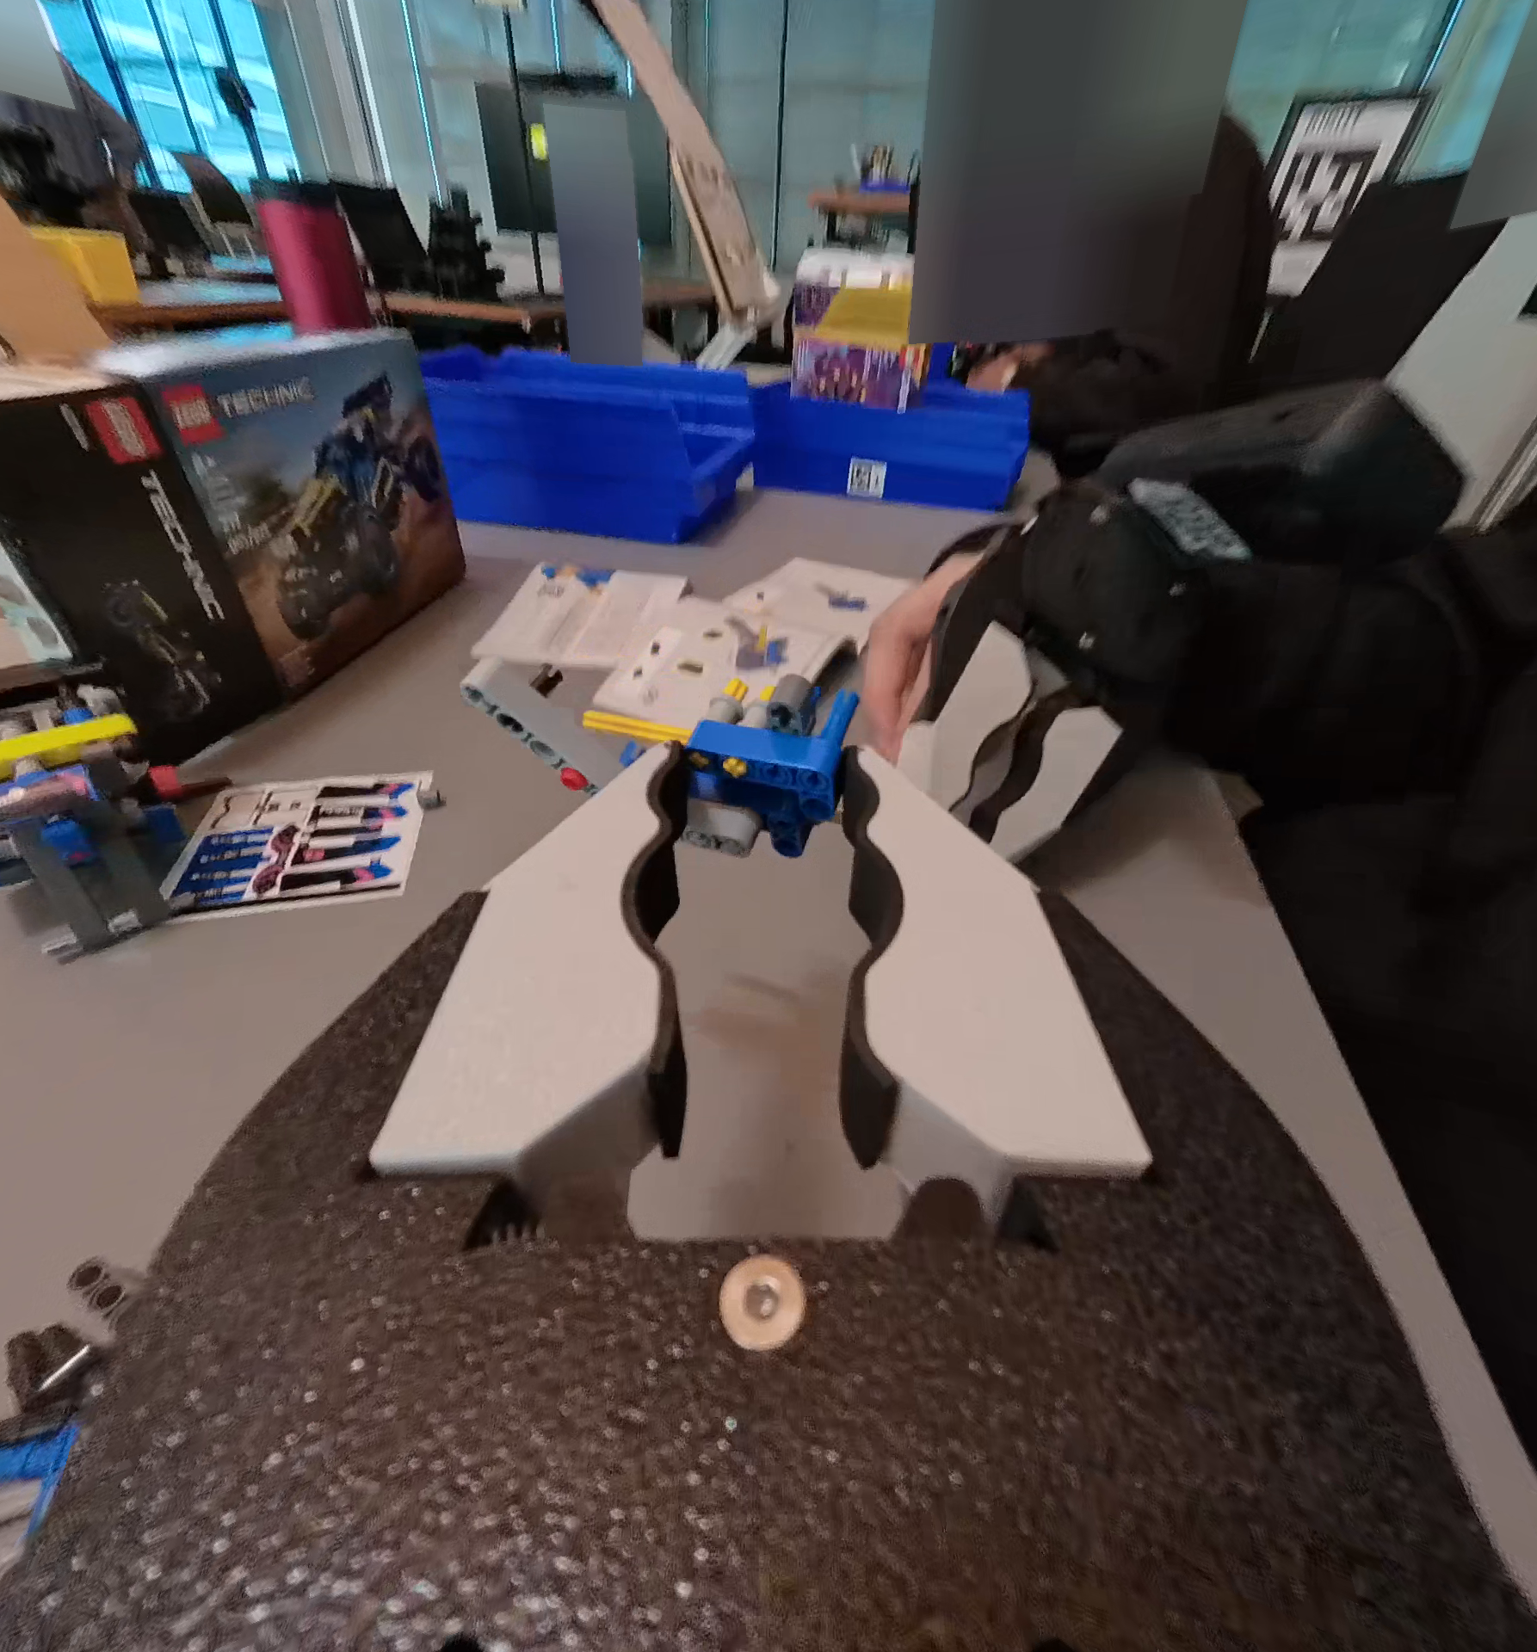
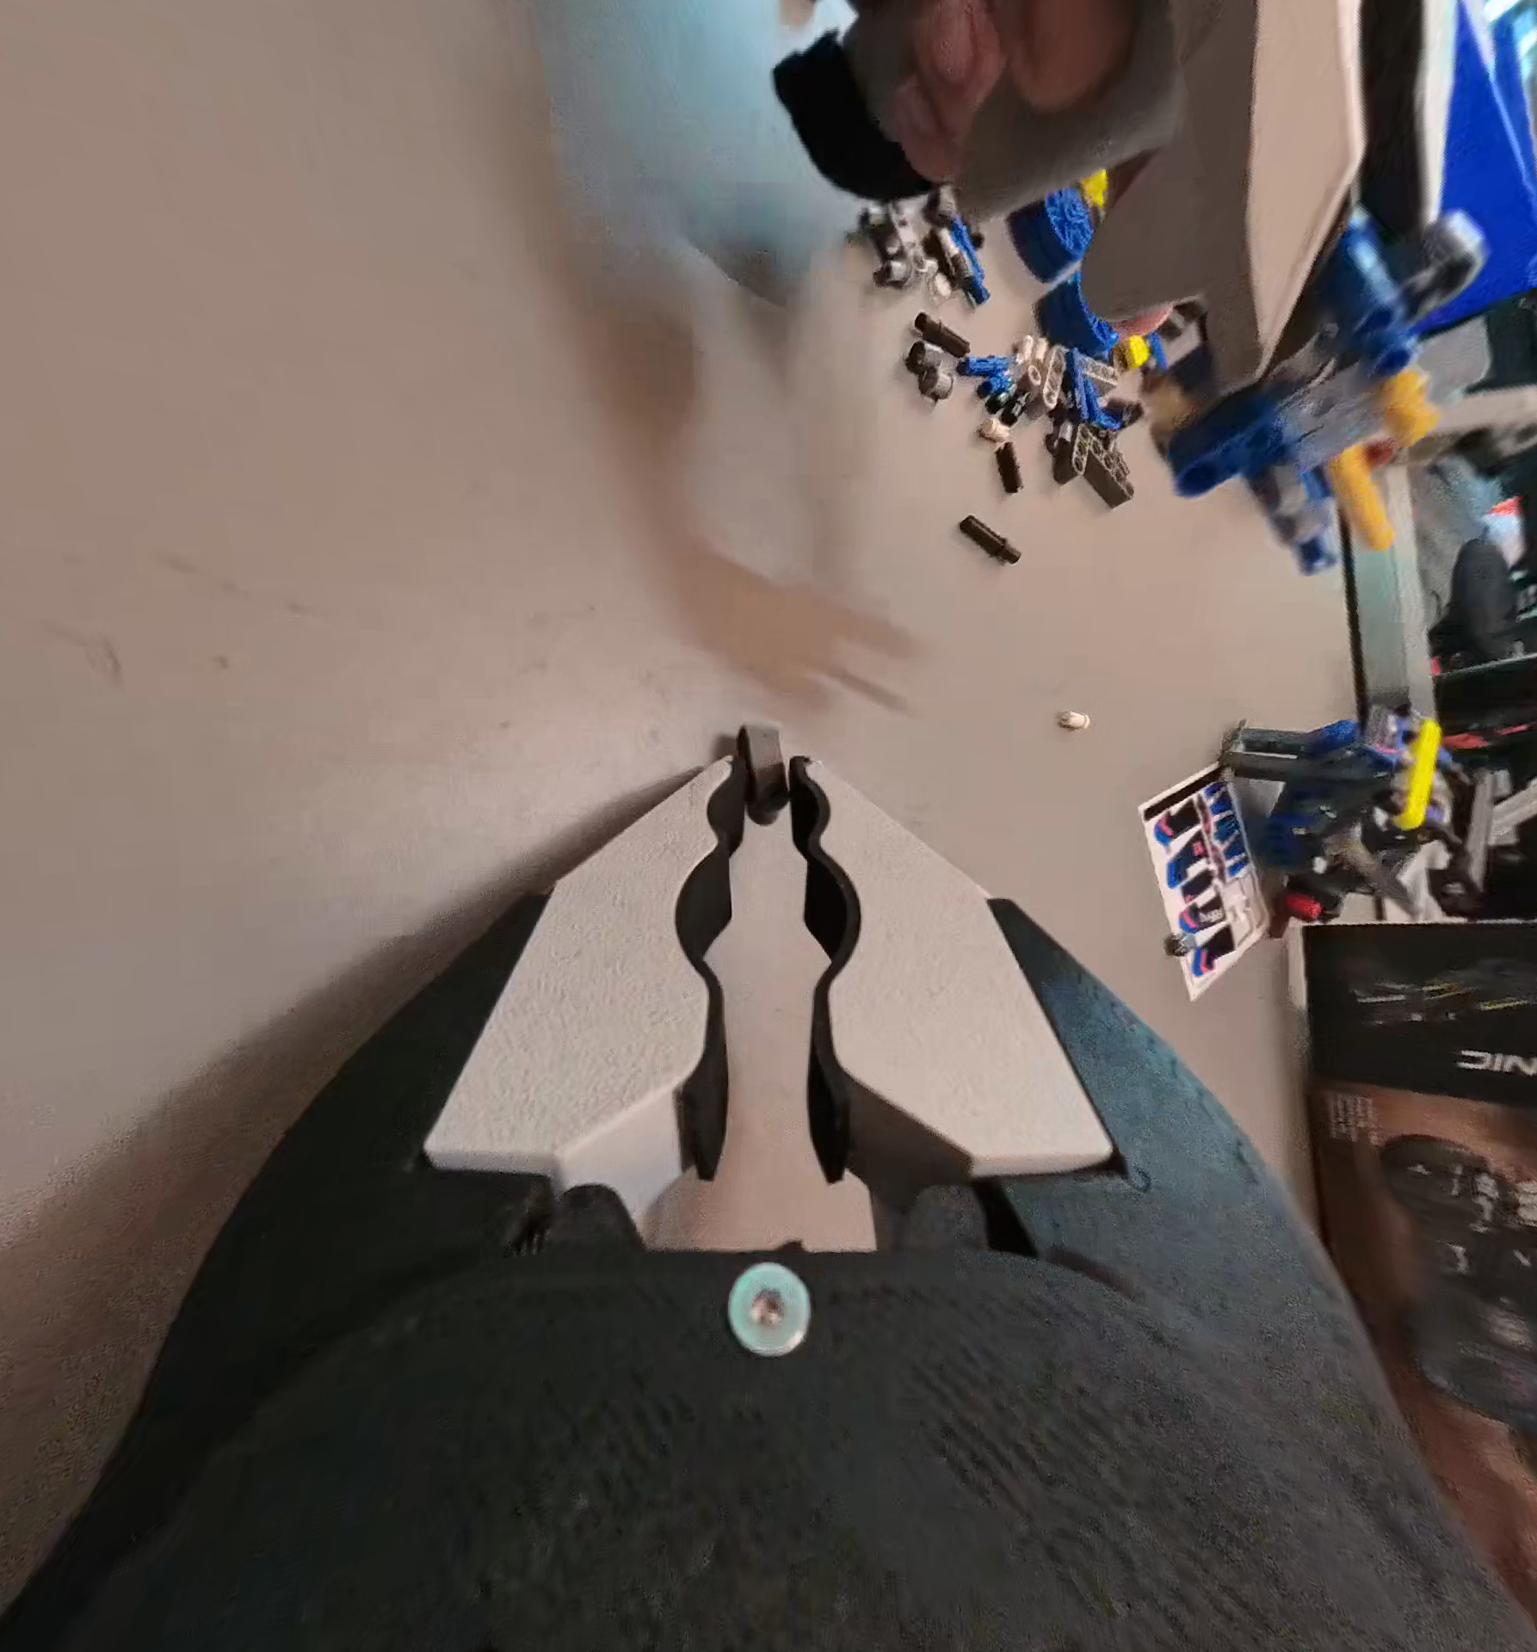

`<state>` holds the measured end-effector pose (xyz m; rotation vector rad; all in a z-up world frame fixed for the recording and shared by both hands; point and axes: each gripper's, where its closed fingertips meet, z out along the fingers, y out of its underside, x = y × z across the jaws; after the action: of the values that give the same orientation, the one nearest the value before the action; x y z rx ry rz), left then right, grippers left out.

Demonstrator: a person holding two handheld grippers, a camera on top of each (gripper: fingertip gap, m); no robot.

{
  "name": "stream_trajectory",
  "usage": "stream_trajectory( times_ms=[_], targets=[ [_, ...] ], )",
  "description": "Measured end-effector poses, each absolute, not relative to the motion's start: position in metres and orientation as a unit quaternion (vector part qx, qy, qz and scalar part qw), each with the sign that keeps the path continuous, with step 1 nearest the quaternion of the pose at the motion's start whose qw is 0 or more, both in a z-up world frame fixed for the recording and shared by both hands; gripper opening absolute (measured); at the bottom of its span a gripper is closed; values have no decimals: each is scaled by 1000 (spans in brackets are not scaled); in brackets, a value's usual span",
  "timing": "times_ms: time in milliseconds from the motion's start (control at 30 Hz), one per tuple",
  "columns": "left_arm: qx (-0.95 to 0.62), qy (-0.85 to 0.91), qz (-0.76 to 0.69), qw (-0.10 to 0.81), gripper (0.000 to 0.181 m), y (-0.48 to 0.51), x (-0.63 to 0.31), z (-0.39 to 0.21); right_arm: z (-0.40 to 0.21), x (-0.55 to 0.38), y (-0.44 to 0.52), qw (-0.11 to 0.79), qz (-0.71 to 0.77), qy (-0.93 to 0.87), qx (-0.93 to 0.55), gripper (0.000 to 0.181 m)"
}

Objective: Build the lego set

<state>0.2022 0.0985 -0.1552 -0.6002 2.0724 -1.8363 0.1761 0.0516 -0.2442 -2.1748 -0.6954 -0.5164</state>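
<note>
**Two grippers, each holding a building-set piece above a grey table**

The left gripper point(image 1: 760, 787) has its two grey fingers closed on one small blue assembly point(image 1: 760, 773), pinched at the fingertips. The assembly is made of blue blocks with grey cylinders and yellow pins, and it is lifted off the grey table point(image 1: 211, 1073).

The right gripper point(image 2: 760, 787) has its two fingers nearly together, clamping one small dark grey piece point(image 2: 760, 769) at the very tips. In its own view the table fills the space ahead and to the left.

Ahead of the left gripper's tips lie open instruction sheets point(image 1: 658, 626), one long grey beam point(image 1: 523, 724) and one yellow bar point(image 1: 631, 724). Farther ahead stand two blue bins point(image 1: 586, 447), side by side. Ahead and to the left sits one dark set box point(image 1: 211, 518), with one dark red bottle point(image 1: 313, 259) behind it. To the left of the fingers lies one sticker sheet point(image 1: 300, 845), and just beyond it a second, larger partly built model point(image 1: 41, 804) in blue, grey and yellow. To the right, the other gripper appears as a black body with a person's hand point(image 1: 895, 661) on it.

From the right gripper, a scatter of loose pieces point(image 2: 1015, 384), black, blue and grey, lies ahead and to the right; their number cannot be counted because of blur. One small white pin point(image 2: 1073, 720) lies alone, nearer the tips.
</note>
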Motion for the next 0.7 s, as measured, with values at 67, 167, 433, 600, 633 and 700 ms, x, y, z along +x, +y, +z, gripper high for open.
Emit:
stream_trajectory(
  times_ms=[67, 167, 433, 600, 633, 700],
  targets=[
    [-208, 754, -604, 151, 31, 96, 200, -167, -246, 169, 48, 390, -204, -303, -845, 9],
    [-204, 795, -552, 147, 32, 91, 197, -181, -242, 164, 49, 410, -192, -308, -837, 19],
    [-183, 846, -482, 136, 32, 76, 193, -201, -245, 181, 28, 419, -48, -110, -900, 30],
    [-182, 860, -461, 124, 32, 70, 193, -212, -251, 180, 39, 423, -67, -129, -894, 18],
    [-182, 860, -460, 124, 32, 70, 193, -212, -251, 183, 40, 418, -90, -142, -893, 14],
    [-181, 860, -461, 123, 31, 69, 194, -211, -250, 181, 41, 412, -141, -202, -877, 7]
  ],
)
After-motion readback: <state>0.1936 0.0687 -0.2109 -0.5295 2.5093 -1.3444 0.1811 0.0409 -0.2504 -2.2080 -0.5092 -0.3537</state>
